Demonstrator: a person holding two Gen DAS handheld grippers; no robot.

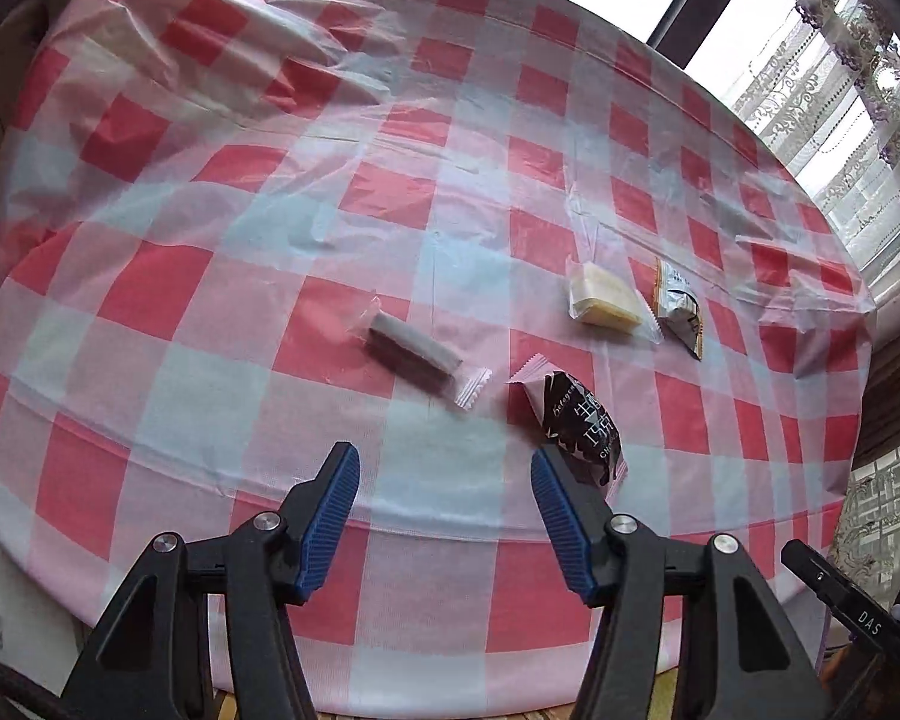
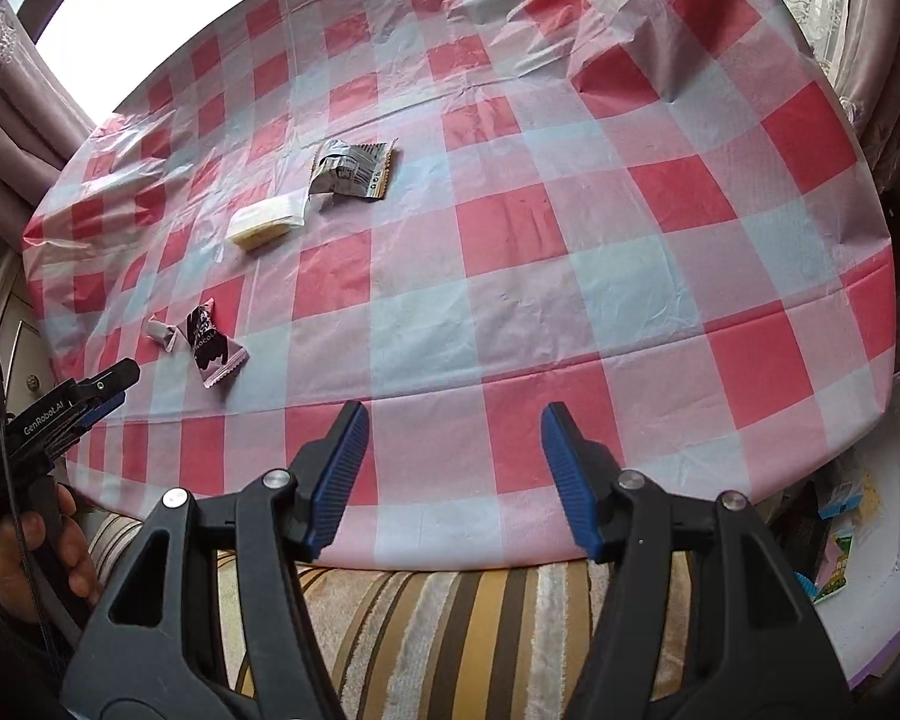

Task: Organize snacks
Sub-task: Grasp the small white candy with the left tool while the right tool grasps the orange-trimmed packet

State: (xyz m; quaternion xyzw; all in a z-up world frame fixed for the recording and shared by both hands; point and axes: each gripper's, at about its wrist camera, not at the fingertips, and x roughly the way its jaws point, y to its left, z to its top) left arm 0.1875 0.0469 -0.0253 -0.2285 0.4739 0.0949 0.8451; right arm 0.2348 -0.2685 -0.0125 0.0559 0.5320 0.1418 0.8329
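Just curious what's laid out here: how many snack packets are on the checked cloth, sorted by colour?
Black-and-pink packet: 1
Clear packet with grey bar: 1
Clear packet with pale yellow block: 1
Silver-and-orange packet: 1
Total: 4

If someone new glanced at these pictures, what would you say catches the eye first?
The red-and-white checked tablecloth fills both views. Four wrapped snacks lie on it: a black chocolate packet beside a grey bar near the left gripper, a pale yellow wafer and a silver packet beyond. Both grippers are empty.
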